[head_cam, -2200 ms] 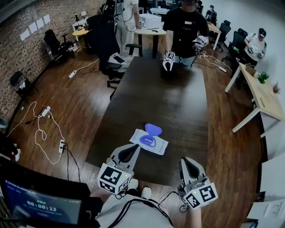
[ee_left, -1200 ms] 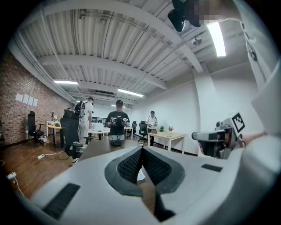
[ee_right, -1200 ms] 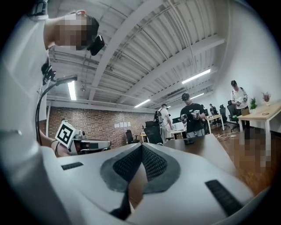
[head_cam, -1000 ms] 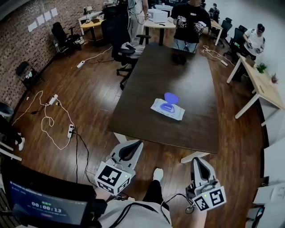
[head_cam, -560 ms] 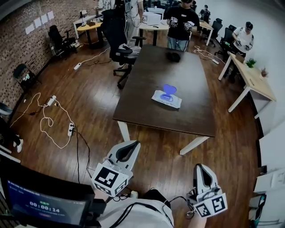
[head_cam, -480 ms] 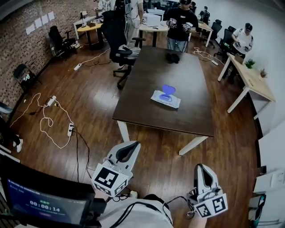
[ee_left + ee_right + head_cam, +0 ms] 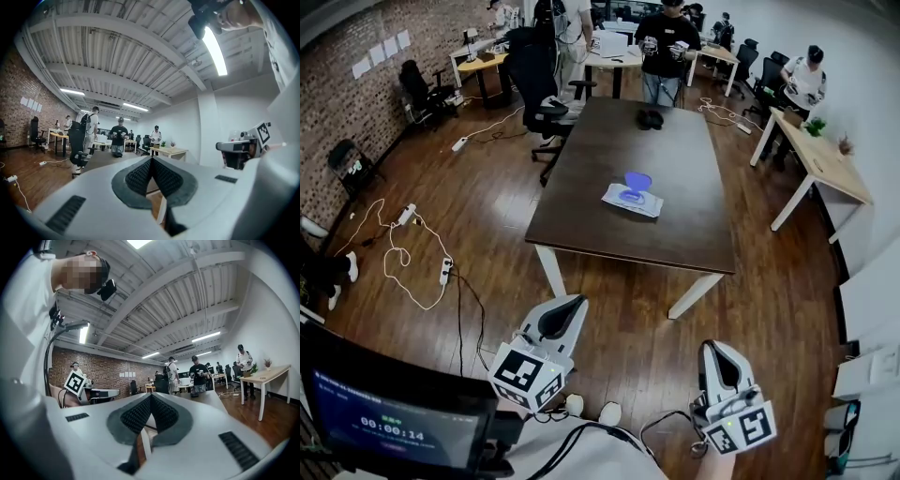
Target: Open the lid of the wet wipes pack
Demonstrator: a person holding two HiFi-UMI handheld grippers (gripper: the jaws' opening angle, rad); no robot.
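wet wipes pack (image 7: 631, 199) mid bench (image 7: 680, 230), dark item (image 7: 651, 119) at its far end, office chair (image 7: 538, 98) left of it, second bench (image 7: 821, 161) right, left claw (image 7: 570, 307) and right claw (image 7: 714, 352) over floor (image 7: 619, 342) well short of near edge.

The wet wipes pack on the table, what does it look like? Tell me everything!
The wet wipes pack is a flat, white, soft-looking packet with a blue patch in its middle. Its blue oval lid is flipped open, toward the far side. The pack lies flat around the middle of the dark wooden table. Only the table touches it. It is too small here to read any print.
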